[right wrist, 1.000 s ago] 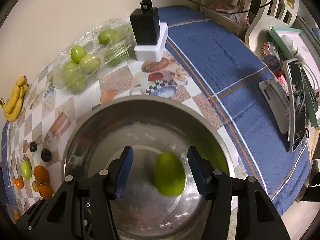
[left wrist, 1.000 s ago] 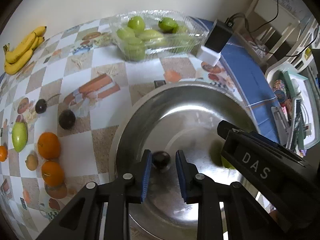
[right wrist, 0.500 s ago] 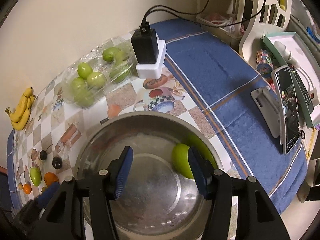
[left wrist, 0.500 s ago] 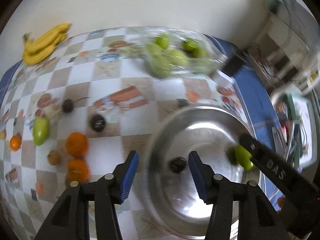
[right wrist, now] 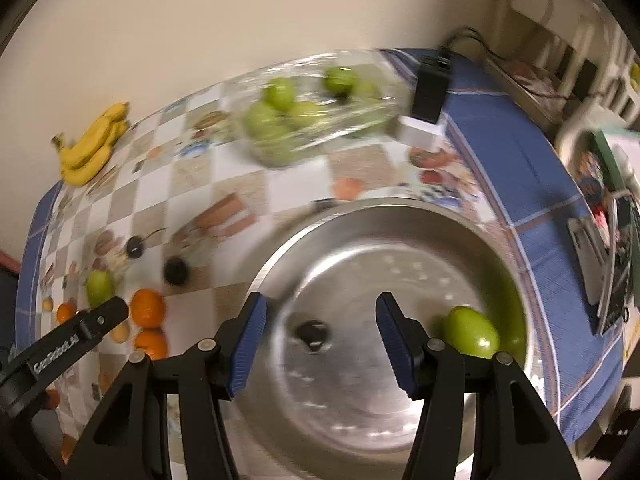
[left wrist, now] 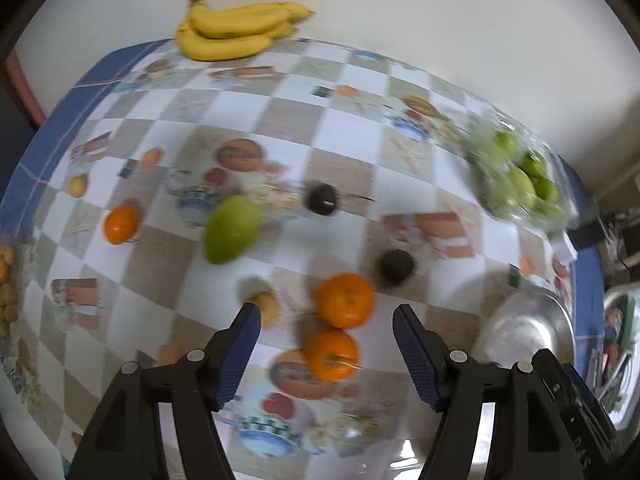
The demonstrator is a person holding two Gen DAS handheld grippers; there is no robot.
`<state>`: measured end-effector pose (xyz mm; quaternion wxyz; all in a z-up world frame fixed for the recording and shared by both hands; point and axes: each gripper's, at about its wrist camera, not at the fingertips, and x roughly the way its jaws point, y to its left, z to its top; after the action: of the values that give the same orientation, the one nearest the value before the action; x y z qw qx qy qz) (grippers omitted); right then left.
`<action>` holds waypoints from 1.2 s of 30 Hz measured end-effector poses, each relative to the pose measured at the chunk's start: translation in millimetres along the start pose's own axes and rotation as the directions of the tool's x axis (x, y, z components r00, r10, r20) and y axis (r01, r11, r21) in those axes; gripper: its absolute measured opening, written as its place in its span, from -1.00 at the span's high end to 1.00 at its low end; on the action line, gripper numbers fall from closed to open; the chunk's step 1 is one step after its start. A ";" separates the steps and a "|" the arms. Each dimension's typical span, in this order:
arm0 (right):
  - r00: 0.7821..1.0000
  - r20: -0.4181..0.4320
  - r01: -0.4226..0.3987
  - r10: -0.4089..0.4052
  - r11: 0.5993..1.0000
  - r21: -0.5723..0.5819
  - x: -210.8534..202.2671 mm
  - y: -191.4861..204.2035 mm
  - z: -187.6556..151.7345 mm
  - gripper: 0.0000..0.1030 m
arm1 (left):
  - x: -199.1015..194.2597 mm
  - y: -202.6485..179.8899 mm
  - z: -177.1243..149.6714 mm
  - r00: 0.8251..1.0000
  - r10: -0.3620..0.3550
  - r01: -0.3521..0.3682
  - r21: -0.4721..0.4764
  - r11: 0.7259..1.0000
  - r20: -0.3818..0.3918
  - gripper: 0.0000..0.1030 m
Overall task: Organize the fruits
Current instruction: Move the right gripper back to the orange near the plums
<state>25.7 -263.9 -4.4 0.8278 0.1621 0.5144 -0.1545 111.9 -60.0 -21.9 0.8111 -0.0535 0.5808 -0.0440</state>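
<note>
My left gripper (left wrist: pixel 326 354) is open and empty above two oranges (left wrist: pixel 345 306) on the checkered tablecloth. Beyond it lie a green mango (left wrist: pixel 231 229), two dark fruits (left wrist: pixel 397 265) and a smaller orange (left wrist: pixel 121 224). My right gripper (right wrist: pixel 320 346) is open and empty over the steel bowl (right wrist: pixel 400 216). In the bowl lie a dark fruit (right wrist: pixel 312 332) and a green mango (right wrist: pixel 472 332). The bowl's rim also shows in the left wrist view (left wrist: pixel 532 312).
A banana bunch (left wrist: pixel 236 30) lies at the table's far edge by the wall. A clear plastic box of green fruits (right wrist: pixel 312 108) stands behind the bowl, beside a black and white charger (right wrist: pixel 428 108). Remotes and clutter (right wrist: pixel 608 248) lie on the right.
My left gripper let go of the dark fruit in the bowl, opened and swung left over the oranges. The right gripper let the green mango roll to the bowl's right side and turned left.
</note>
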 end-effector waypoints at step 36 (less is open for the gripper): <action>0.994 -0.013 -0.111 0.110 0.984 -0.137 28.7 83.3 -8.8 -1.00 | -9.4 88.0 20.3 0.992 0.101 -0.089 -0.140 0.986 0.082 -1.00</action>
<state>66.0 -187.8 -24.9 0.8430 0.1334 0.5161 -0.0721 128.9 29.1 -18.8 0.8317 -0.0829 0.5478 0.0367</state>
